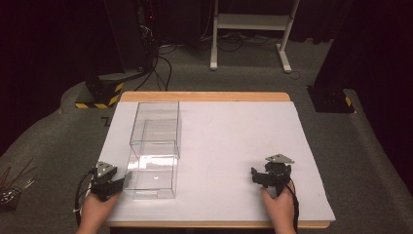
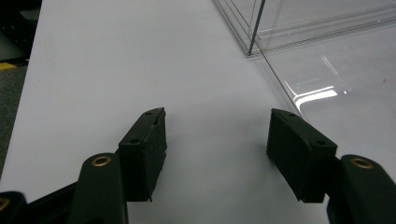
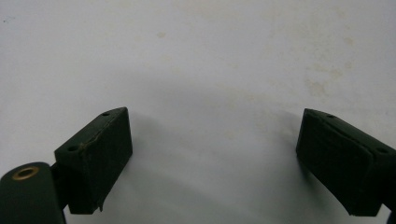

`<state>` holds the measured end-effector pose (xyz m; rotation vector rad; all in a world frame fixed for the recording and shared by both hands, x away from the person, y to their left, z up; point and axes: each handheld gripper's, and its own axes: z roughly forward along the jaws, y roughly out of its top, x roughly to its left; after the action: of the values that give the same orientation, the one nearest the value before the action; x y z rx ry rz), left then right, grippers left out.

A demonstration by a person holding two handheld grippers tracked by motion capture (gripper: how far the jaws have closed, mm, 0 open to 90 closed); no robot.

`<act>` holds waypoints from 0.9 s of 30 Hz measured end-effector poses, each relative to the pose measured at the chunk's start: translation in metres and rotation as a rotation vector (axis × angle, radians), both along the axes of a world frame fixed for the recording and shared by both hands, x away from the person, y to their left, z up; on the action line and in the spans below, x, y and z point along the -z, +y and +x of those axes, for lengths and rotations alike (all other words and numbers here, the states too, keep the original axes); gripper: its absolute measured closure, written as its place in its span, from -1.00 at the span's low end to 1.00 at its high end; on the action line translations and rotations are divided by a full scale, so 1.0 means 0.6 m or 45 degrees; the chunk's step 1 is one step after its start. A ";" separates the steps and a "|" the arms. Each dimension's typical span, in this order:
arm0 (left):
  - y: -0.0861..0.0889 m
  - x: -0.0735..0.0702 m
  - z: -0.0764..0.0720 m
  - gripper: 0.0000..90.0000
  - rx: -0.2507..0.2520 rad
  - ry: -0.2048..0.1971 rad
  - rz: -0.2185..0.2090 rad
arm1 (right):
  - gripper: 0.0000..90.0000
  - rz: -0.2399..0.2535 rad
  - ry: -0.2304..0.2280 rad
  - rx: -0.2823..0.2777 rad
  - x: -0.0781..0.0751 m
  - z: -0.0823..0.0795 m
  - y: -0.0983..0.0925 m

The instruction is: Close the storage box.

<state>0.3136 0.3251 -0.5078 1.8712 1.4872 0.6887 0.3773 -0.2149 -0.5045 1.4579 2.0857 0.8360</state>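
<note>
Beyond my table [image 1: 234, 146] lies grey carpet [image 1: 243, 73], a white stand [image 1: 251, 22], cables [image 1: 160, 63] and dark surroundings.

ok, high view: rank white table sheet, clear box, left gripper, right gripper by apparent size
1. White table sheet
2. Clear box
3. Left gripper and right gripper: look alike, no ranking between them.

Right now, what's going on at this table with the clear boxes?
A person holds a gripper in each hand over a white table. The left gripper sits open beside the nearer of two clear plastic boxes, gripping nothing. The right gripper rests open on bare surface, apart from the boxes.
</note>
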 end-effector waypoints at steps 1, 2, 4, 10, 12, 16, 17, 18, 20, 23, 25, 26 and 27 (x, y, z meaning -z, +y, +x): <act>0.000 0.000 0.000 -0.16 0.000 0.000 0.001 | -0.77 0.000 0.000 0.000 0.000 0.000 0.000; 0.000 0.000 0.000 -0.16 0.000 0.000 0.002 | -0.77 0.000 0.000 0.000 0.000 0.000 0.000; 0.000 0.000 0.000 -0.16 0.000 0.000 0.001 | -0.77 -0.001 0.000 0.000 0.000 0.000 0.000; -0.001 0.000 0.000 -0.16 -0.005 -0.003 0.004 | -0.77 0.008 0.000 -0.004 0.000 0.001 -0.001; -0.001 0.000 -0.001 -0.16 -0.006 -0.003 0.002 | -0.77 0.010 0.000 -0.003 0.000 0.000 -0.001; -0.001 0.000 0.000 -0.16 -0.005 -0.002 0.003 | -0.77 0.000 -0.001 0.000 0.000 0.000 0.000; -0.001 0.000 0.000 -0.16 -0.004 -0.002 0.003 | -0.77 0.001 -0.001 -0.002 0.000 0.000 0.000; -0.001 0.000 0.000 -0.16 -0.004 -0.002 0.005 | -0.77 0.010 0.000 -0.004 0.000 0.001 -0.002; 0.000 0.000 0.000 -0.17 0.001 0.002 -0.005 | -0.78 0.012 0.001 -0.005 0.000 0.000 -0.002; 0.001 -0.001 0.001 -0.24 0.015 0.009 -0.009 | -0.78 0.003 0.000 -0.002 0.000 0.000 0.000; 0.000 -0.001 0.001 -0.24 0.011 0.010 -0.013 | -0.78 0.007 0.001 -0.002 0.000 0.000 -0.001; -0.001 -0.001 0.001 -0.24 0.008 0.012 -0.005 | -0.78 0.007 0.001 -0.001 0.000 0.000 -0.001; -0.001 -0.002 0.001 -0.22 0.004 0.011 0.000 | -0.78 0.008 0.001 -0.001 0.000 0.000 -0.001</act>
<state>0.3145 0.3245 -0.5067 1.8784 1.4897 0.6804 0.3775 -0.2152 -0.5048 1.4607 2.0864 0.8431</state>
